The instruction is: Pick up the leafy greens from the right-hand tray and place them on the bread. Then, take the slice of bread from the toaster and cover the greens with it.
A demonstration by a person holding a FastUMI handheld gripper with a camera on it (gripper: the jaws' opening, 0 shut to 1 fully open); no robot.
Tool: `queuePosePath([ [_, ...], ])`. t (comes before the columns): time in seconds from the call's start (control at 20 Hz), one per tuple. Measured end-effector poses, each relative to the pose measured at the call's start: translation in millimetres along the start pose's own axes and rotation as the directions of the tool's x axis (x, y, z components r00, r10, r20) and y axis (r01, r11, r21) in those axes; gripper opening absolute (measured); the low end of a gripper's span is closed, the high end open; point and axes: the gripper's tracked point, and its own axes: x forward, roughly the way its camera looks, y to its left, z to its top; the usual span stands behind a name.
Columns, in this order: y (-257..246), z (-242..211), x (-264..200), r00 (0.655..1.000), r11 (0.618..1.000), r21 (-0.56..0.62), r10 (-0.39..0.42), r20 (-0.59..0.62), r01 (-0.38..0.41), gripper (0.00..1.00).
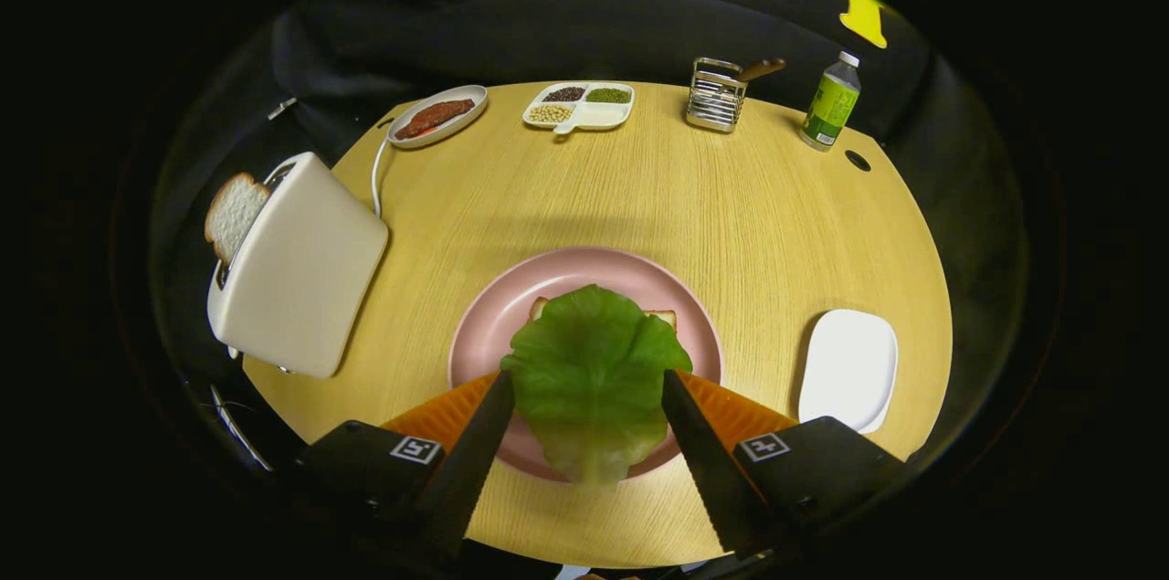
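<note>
Green leaf on pink plate; pale wood-grain table; cream toaster left; white tray right; green-labelled bottle far right.

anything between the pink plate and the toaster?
No. In the gripper view, only bare table separates the pink plate from the toaster.

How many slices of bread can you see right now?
2. One slice stands in the toaster, beyond the jaws; the other lies on the pink plate, mostly hidden under the greens. The gripper is open around the greens.
</note>
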Motion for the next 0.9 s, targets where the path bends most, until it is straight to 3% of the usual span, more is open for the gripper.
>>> queuePosePath([
  [0.2, 5.6, 17.0, -25.6, 0.998, 0.999, -0.030, -0.021, 0.053, 0.022, 1.00],
  [0.35, 32.6, 37.4, -55.6, 0.993, 0.996, -0.083, 0.023, 0.118, -0.014, 0.99],
  [0.6, 99.8, 65.9, -97.7, 0.968, 0.983, -0.145, 0.141, 0.205, -0.113, 0.99],
  [0.9, 198.7, 77.4, -112.3, 0.932, 0.929, -0.275, 0.307, 0.193, -0.249, 0.99],
])
